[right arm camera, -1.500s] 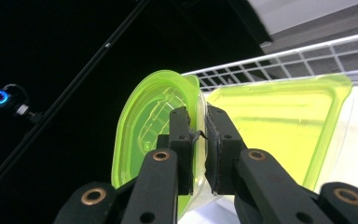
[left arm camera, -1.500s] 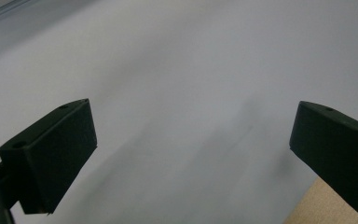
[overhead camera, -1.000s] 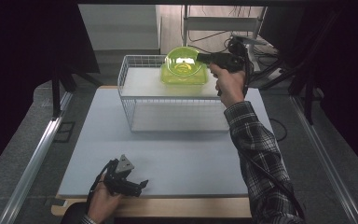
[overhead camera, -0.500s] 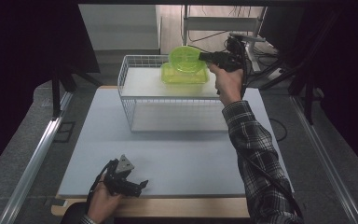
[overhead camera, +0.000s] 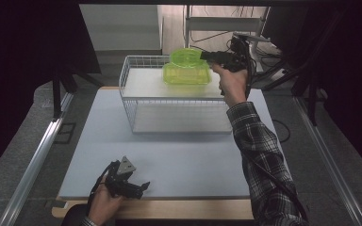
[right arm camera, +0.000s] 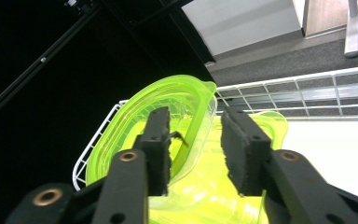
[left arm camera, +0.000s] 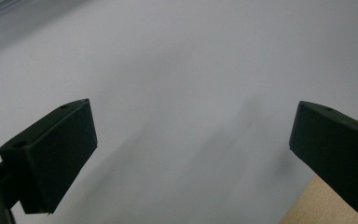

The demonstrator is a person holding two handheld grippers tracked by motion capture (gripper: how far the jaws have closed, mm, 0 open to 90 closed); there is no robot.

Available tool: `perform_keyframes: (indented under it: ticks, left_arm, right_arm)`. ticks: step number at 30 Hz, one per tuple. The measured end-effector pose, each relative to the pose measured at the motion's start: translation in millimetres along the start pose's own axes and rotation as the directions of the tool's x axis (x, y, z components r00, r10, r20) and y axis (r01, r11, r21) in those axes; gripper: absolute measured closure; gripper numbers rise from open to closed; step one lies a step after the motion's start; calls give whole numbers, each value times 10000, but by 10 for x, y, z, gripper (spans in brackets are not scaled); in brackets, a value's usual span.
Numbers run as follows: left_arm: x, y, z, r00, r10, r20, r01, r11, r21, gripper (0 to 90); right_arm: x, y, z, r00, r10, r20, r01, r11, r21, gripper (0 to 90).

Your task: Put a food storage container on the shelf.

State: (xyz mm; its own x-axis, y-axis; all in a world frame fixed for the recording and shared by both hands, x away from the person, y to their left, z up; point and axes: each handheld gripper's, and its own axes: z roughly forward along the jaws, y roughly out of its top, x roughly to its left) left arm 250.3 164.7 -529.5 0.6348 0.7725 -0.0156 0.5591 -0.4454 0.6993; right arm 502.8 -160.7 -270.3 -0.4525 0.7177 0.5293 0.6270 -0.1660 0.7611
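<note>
A lime-green see-through plastic container (overhead camera: 186,76) rests in the white wire basket (overhead camera: 122,77) at the far side of the table. A second lime container (overhead camera: 184,56) leans tilted on top of it. My right gripper (overhead camera: 203,55) is at that tilted container's right side. In the right gripper view the tilted container (right arm camera: 158,112) has its rim between the jaws of my right gripper (right arm camera: 198,140). Those jaws have just been opening, and gaps show beside the rim. My left gripper (overhead camera: 139,186) rests at the near left of the white mat (overhead camera: 184,160). In its own view the left gripper (left arm camera: 193,140) is open and holds nothing.
A dark frame and black side panels (overhead camera: 56,84) flank the table. Cables and a stand (overhead camera: 259,52) lie behind the basket at the right. The wooden table edge (overhead camera: 179,209) runs along the mat's near side.
The tilted lime container has turned from facing the camera to leaning on the lower one. The right hand stays beside it; the left gripper has not moved.
</note>
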Motion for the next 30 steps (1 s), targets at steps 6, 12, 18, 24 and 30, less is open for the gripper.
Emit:
perform_keyframes:
  ticks: [6,12,18,24,30]
  left_arm:
    - [-3,1,3,10000,13,0,-13,10000,26,5]
    - [-5,1,6,10000,27,-2,-27,10000,45,5]
    - [-6,1,7,10000,29,-9,-29,10000,44,5]
    - [-6,3,4,10000,24,21,-24,10000,9,3]
    - [-8,3,7,10000,32,25,-32,10000,9,2]
  right_arm:
    - [26,-17,-55,9981,-621,-23,621,9980,111,446]
    - [48,-93,-122,9929,-1095,-462,1113,9931,375,333]
    - [44,-182,-194,9875,-1411,-702,1447,9882,494,290]
    - [16,-265,-245,9831,-1641,-816,1694,9835,632,264]
    - [-40,-382,-276,9786,-1826,-952,1902,9786,784,235]
